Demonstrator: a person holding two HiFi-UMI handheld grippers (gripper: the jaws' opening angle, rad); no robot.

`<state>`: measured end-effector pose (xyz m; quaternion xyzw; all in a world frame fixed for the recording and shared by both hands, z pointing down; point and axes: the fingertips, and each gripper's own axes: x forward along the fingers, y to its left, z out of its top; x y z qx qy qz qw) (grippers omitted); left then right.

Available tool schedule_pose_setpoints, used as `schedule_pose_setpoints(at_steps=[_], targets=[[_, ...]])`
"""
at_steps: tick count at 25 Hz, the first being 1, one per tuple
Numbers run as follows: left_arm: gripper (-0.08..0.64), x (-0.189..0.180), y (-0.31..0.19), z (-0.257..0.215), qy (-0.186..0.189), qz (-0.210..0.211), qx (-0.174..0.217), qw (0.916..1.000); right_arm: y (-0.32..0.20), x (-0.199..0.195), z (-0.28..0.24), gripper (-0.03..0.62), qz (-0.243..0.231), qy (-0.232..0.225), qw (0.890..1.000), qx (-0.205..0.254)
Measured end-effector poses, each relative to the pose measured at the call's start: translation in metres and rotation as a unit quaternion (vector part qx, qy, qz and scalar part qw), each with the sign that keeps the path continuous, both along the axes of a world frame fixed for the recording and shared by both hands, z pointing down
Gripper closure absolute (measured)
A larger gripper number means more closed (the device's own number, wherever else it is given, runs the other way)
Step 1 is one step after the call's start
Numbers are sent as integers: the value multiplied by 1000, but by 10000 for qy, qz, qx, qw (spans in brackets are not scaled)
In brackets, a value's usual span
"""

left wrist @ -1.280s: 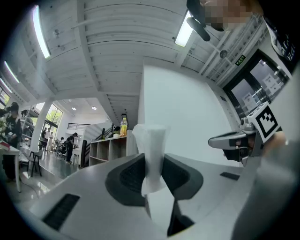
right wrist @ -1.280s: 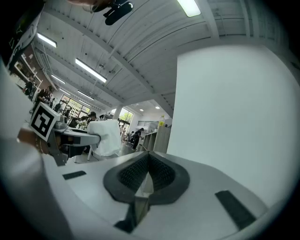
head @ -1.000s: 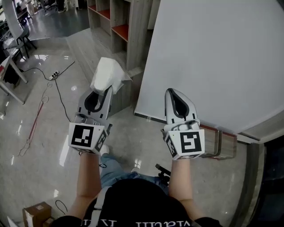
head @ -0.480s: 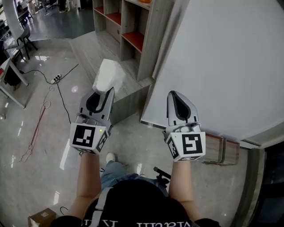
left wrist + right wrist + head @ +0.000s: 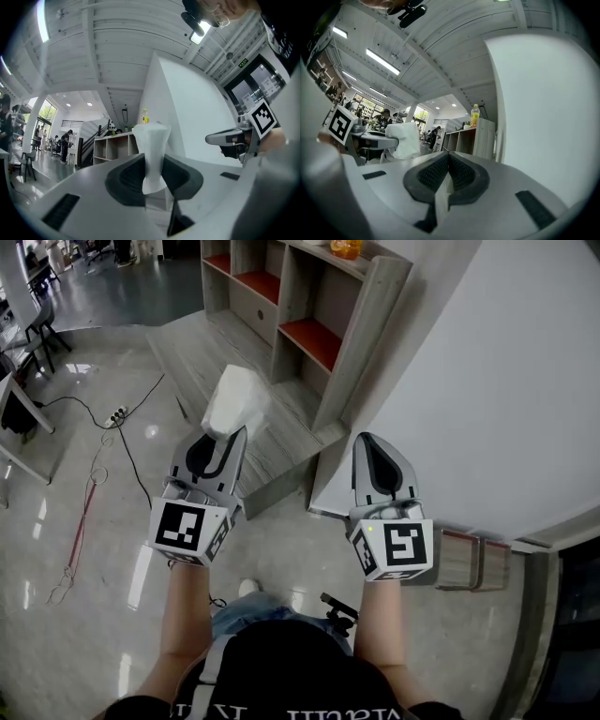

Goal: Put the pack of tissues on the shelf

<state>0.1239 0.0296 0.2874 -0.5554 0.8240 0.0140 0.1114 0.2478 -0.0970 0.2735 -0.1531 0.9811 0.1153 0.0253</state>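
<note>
A white pack of tissues (image 5: 234,401) sticks out forward from my left gripper (image 5: 223,432), whose jaws are shut on its near end. In the left gripper view the tissue pack (image 5: 152,154) stands upright, pinched between the dark pads. My right gripper (image 5: 380,448) is shut with nothing in it, level with the left one; its ribbed pads meet in the right gripper view (image 5: 448,172). The grey wooden shelf (image 5: 309,315) with red-floored compartments stands ahead, beyond both grippers. It shows also in the left gripper view (image 5: 115,147) and the right gripper view (image 5: 471,140).
A large white panel (image 5: 487,371) rises on the right, close to the right gripper. A yellow bottle (image 5: 475,115) stands on top of the shelf. Cables and a power strip (image 5: 114,413) lie on the glossy floor at left. A low wooden platform (image 5: 272,451) runs under the shelf.
The shelf has come closer and more of it is in view; the person has walked forward. Both grippers keep the same pose, the left still holding the tissues.
</note>
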Motion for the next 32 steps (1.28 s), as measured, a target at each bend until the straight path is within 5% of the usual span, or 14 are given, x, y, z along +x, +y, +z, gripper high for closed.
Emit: schedule_pose_setpoints(at_steps=[7, 17, 32], targets=[[463, -52, 7, 1, -60, 163, -12, 9998, 12, -51, 5, 575, 157, 98, 9998, 83], [463, -77, -3, 9, 71, 304, -51, 9995, 8, -82, 15, 575, 163, 216, 9996, -23], [463, -144, -78, 18, 116, 714, -244, 9971, -58, -158, 27, 575, 336, 105, 9989, -325]])
